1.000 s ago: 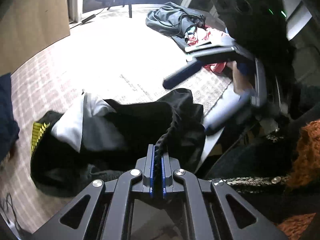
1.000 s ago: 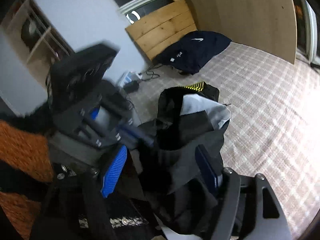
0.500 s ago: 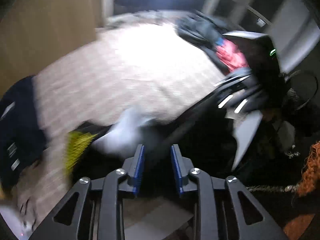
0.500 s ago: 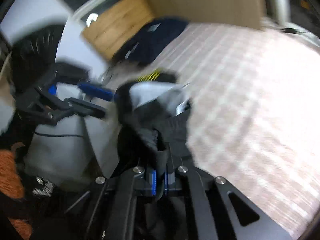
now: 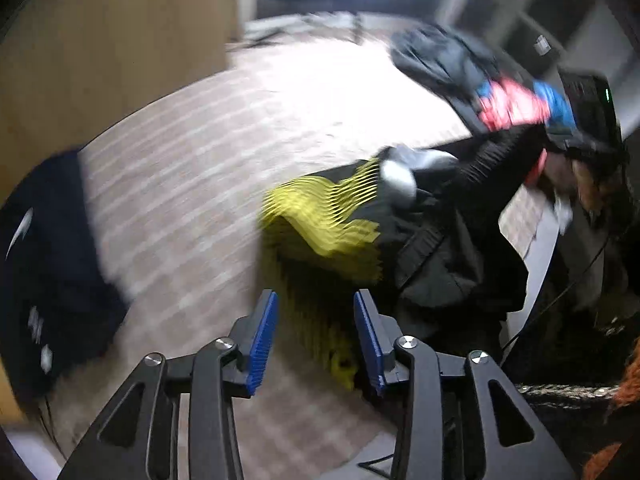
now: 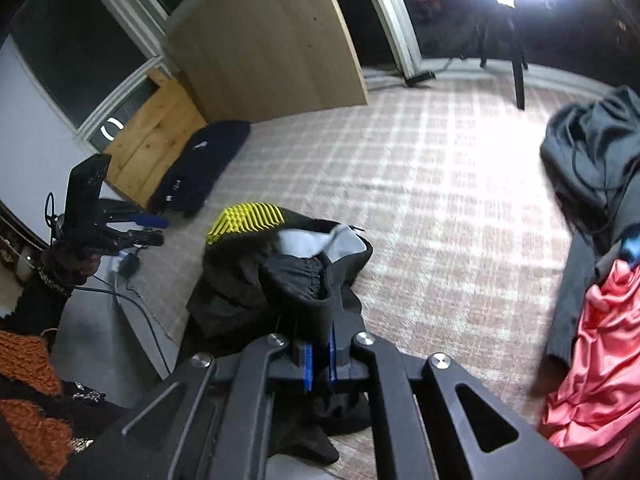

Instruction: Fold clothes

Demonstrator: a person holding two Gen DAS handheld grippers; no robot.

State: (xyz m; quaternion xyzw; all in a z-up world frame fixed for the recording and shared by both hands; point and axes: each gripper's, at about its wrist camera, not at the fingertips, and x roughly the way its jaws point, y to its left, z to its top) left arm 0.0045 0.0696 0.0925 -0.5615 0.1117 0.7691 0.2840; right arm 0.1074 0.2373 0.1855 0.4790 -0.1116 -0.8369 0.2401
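A black garment with a pale grey lining and a yellow print lies crumpled on the checked rug. My right gripper is shut on a fold of its black fabric near the elastic hem. In the left wrist view the same garment is blurred. My left gripper hovers over the yellow print, its jaws opening, and the pads press on nothing. The left gripper also shows at the left of the right wrist view.
A navy garment lies by a leaning wooden board. A grey clothes pile and a pink garment sit at the right. Cables and a plug lie past the rug's left edge. Dark furniture legs stand at the back.
My left gripper let go of the black fabric, opened and swung over to the yellow print. My right gripper closed on the black garment and turned to face the rug.
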